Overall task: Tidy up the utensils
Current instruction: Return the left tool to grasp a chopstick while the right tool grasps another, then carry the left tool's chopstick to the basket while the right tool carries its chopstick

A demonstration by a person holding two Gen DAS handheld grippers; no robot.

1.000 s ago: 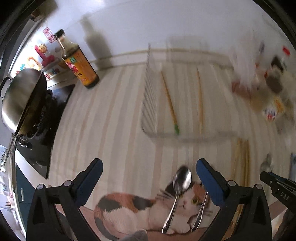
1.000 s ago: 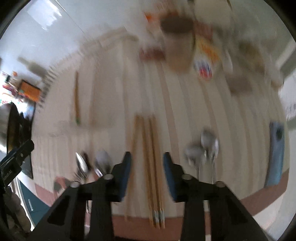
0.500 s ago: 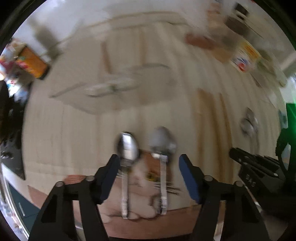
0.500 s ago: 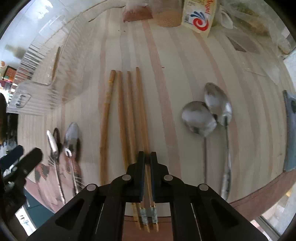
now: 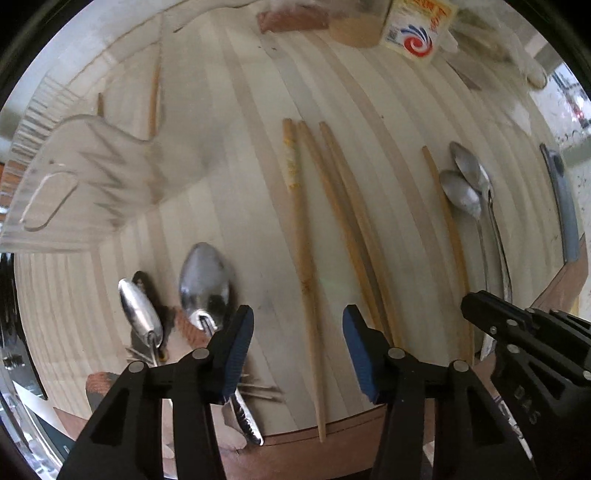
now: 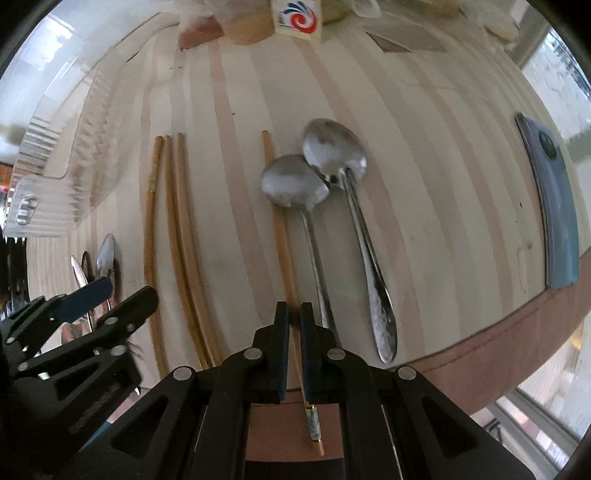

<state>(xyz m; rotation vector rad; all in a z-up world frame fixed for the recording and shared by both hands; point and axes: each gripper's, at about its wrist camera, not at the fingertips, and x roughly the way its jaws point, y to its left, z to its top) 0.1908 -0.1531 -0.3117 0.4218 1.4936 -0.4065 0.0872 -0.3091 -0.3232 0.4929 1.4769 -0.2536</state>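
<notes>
My right gripper [image 6: 294, 316] is shut on a wooden chopstick [image 6: 275, 192] that lies just left of two large metal spoons [image 6: 295, 181]. My left gripper [image 5: 298, 345] hangs over the table's front edge, its jaws closing. A single pale chopstick [image 5: 301, 229] runs between its blue pads [image 5: 239, 343], which do not touch it. A pair of chopsticks [image 5: 343, 221] lies just to the right. Two smaller spoons [image 5: 207, 280] rest left of the left gripper. A clear ribbed plastic tray [image 5: 74, 177] at the back left holds chopsticks [image 5: 153, 99].
A blue-grey flat object [image 6: 554, 206] lies near the right edge. Food packages [image 6: 299, 18] stand along the back. The brown table edge [image 6: 480, 347] runs close under both grippers. The small spoons lie partly on a cat picture [image 5: 184, 325].
The left gripper swung right, from over the small spoons to astride a single chopstick, and its jaws narrowed. The right gripper shut on one chopstick and moved it right, beside the large spoons.
</notes>
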